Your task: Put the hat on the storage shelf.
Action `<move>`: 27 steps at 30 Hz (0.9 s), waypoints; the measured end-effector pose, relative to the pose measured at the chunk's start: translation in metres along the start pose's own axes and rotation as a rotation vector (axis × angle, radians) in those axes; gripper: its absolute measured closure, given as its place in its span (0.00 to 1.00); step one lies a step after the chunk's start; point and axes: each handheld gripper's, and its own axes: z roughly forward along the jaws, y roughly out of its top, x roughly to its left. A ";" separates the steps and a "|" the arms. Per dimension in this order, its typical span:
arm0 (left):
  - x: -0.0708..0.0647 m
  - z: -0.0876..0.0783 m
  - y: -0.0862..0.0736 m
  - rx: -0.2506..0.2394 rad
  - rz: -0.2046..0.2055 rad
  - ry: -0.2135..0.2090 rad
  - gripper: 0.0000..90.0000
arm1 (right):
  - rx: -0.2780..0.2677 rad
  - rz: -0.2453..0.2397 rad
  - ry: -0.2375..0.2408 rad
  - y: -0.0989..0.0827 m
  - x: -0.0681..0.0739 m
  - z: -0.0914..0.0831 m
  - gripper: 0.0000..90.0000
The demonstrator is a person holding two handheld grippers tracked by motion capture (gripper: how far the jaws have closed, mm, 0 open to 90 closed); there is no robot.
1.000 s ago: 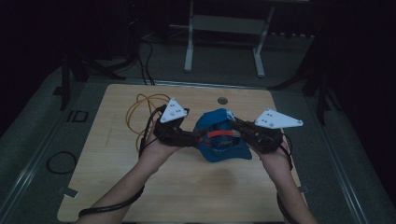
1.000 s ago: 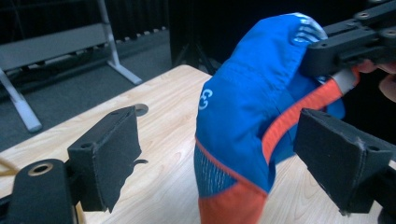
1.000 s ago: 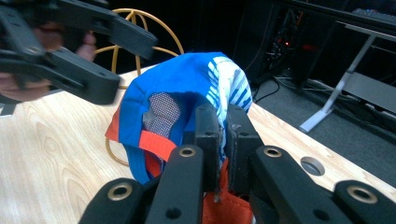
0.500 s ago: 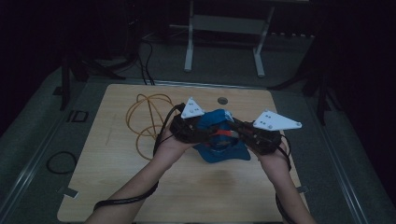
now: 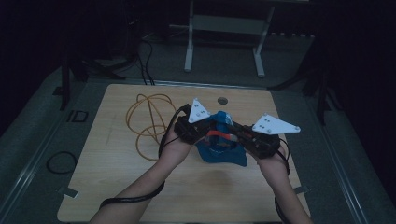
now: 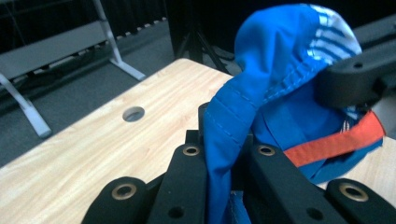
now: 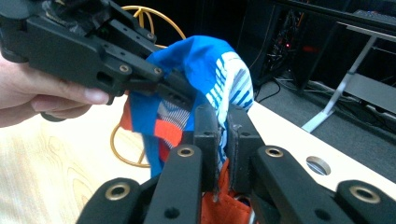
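Between the two grippers, above the middle of the table (image 5: pixel 116 186), hangs a blue cloth (image 5: pixel 223 156) with an orange band. The left gripper (image 6: pixel 219 186) pinches a fold of it between its jaws, and the right gripper (image 7: pixel 222 140) pinches another edge from the opposite side, probably so the cloth can be stretched or opened. An orange cord (image 5: pixel 147 116) lies coiled beyond the left hand (image 5: pixel 175 147).

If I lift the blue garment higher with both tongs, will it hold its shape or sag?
Probably sag: the blue garment folds and bunches where the left tongs pinch it, so it looks floppy. It seems light, since a thin pinch in the right tongs keeps it up. The orange trim hangs loose and may snag.
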 end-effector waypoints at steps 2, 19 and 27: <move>-0.001 -0.002 0.002 -0.013 0.008 0.007 0.99 | -0.010 0.008 0.005 0.000 0.001 -0.003 0.92; 0.016 -0.037 0.009 -0.178 0.087 -0.115 0.99 | -0.066 0.041 0.103 -0.008 -0.003 -0.044 0.41; 0.026 -0.045 0.005 -0.281 0.081 -0.314 0.99 | -0.041 -0.010 0.207 -0.015 0.010 -0.037 0.52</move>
